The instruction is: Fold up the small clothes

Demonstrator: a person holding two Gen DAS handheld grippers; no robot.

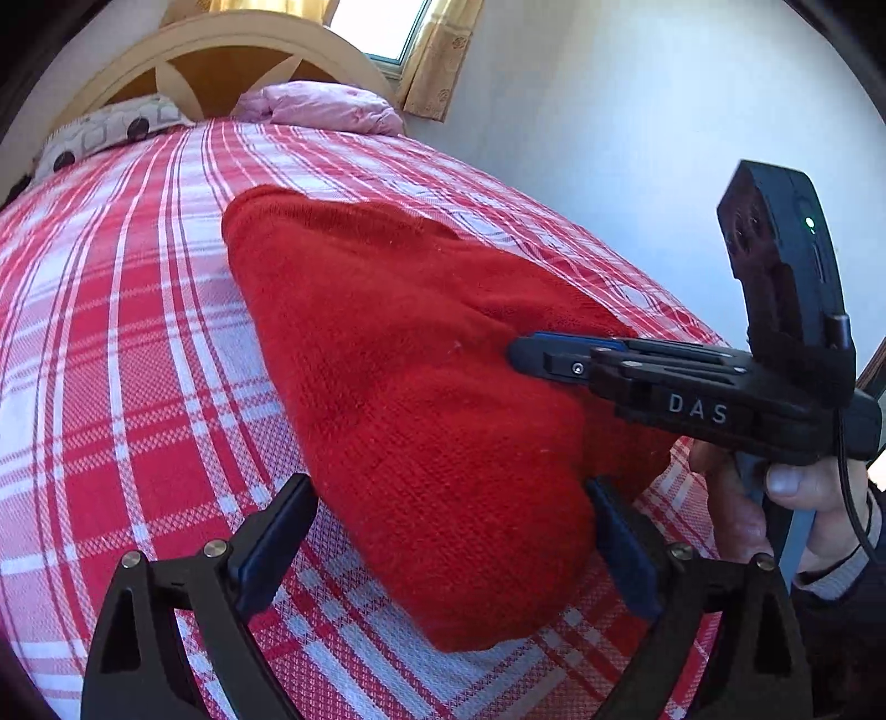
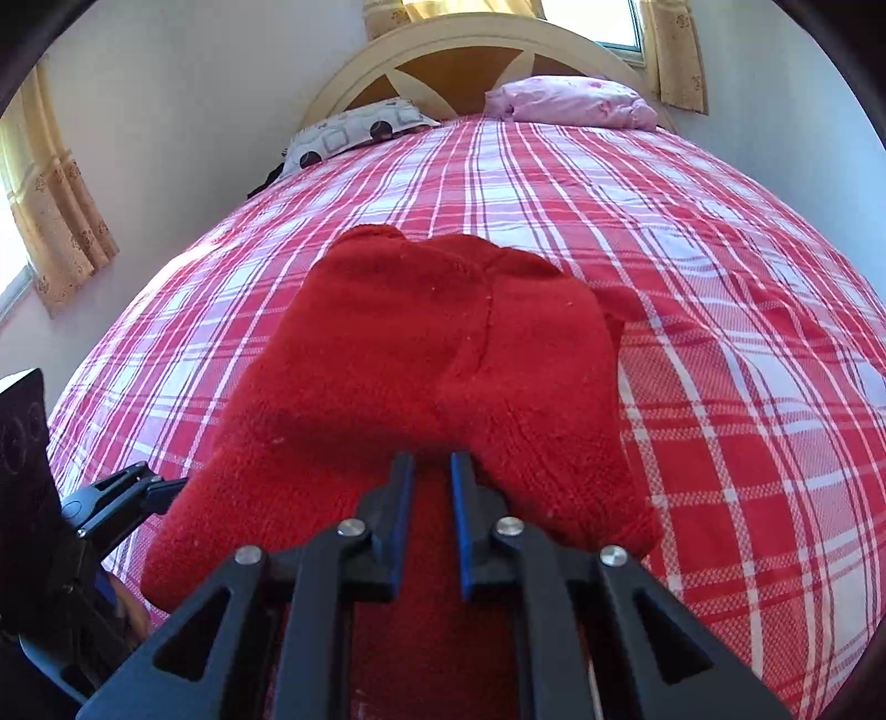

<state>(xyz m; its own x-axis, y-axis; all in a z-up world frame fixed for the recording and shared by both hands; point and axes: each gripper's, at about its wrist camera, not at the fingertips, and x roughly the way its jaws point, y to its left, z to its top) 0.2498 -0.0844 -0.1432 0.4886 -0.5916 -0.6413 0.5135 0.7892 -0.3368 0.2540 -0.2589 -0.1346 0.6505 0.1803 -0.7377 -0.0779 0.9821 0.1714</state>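
A red knitted garment lies folded on the red-and-white plaid bedspread. My left gripper is open, its fingers either side of the garment's near corner, low over the bed. My right gripper comes in from the right with its fingers nearly together, its tips on the garment's top fold. In the right wrist view the garment fills the middle and my right gripper shows a narrow gap with red knit between the blue pads. The left gripper's finger shows at the garment's left edge.
A patterned pillow and a pink pillow lie at the headboard. A wall runs along the bed's right side. Curtained windows stand at the left and behind the headboard.
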